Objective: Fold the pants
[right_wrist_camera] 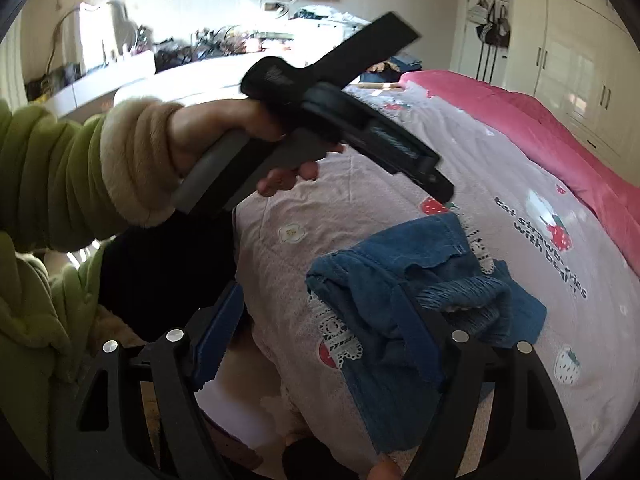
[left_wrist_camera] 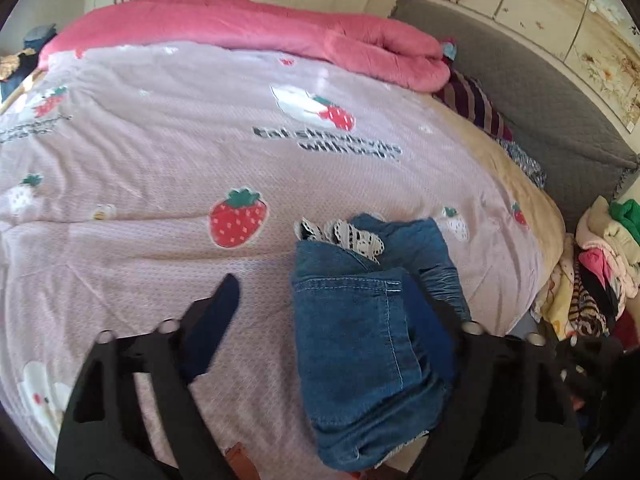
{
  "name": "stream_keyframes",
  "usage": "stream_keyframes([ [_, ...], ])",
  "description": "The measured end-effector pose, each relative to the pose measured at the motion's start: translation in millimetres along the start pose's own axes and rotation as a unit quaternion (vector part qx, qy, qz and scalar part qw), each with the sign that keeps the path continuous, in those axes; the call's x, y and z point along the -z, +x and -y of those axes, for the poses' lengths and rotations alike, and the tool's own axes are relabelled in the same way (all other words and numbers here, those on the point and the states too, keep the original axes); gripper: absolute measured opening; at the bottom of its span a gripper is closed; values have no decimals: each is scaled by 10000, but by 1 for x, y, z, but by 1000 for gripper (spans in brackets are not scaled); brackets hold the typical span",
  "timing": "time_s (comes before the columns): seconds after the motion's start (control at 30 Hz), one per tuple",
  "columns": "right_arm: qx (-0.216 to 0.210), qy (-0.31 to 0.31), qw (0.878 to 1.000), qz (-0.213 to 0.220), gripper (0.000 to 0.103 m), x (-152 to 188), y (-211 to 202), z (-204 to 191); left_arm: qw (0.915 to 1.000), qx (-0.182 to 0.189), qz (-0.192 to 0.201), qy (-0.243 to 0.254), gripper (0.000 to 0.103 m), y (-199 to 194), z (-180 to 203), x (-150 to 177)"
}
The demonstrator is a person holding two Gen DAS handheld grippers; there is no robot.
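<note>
Lying on the strawberry quilt point(left_wrist_camera: 168, 152) near the bed's front edge, the blue denim pants point(left_wrist_camera: 360, 344) are bunched into a rough fold, white lace trim point(left_wrist_camera: 352, 236) poking out at the end farther from the camera. The left gripper point(left_wrist_camera: 320, 308) hovers above the pants with jaws spread wide, holding nothing. The right gripper point(right_wrist_camera: 316, 312) also stands open over the pants. Beyond the pants, a pink blanket point(left_wrist_camera: 256, 20) lies along the quilt's far side.
</note>
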State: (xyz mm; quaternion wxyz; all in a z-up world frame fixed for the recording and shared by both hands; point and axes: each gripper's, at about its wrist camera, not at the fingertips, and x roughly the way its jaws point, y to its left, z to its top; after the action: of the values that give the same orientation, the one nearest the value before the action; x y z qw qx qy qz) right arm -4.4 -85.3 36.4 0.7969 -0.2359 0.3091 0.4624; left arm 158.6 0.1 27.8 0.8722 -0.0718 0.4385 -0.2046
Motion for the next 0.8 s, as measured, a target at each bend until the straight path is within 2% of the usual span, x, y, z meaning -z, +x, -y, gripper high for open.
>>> stream_keyframes([
  [0.03,-6,-52,10000,-57,68,-2,7,-1,9999,29,-92,37,55,8,1,-1],
  [0.13,253,-331,9988,-269,59,-7,29,0,9993,133,-335,105,49,23,2,2],
  [0.27,407,-546,9967,-439,58,-12,50,6,9990,121,-409,106,49,38,-2,6],
  [0.3,500,-681,9952,-495,54,-11,55,4,9990,137,-417,85,49,40,-4,7],
  [0.33,545,-781,9938,-574,41,-11,61,5,9990,153,-408,63,49,43,-5,8],
  [0.4,362,-738,9940,-720,21,-10,68,7,9991,154,-395,54,48,46,-5,9],
  [0.43,263,-677,9948,-714,13,-10,67,8,9991,181,-382,24,48,49,-6,11],
  [0.5,220,-826,9933,-771,6,-6,58,2,9990,250,-378,-49,49,53,-8,11],
  [0.6,189,-1210,9887,-866,4,8,45,-11,9986,347,-390,-102,49,58,-9,11],
  [0.73,86,-935,9898,-1075,4,27,54,-11,9985,439,-326,-54,49,60,-6,11],
  [0.8,203,-926,9901,-1035,6,26,57,-11,9986,440,-299,-8,49,60,-5,12],
])
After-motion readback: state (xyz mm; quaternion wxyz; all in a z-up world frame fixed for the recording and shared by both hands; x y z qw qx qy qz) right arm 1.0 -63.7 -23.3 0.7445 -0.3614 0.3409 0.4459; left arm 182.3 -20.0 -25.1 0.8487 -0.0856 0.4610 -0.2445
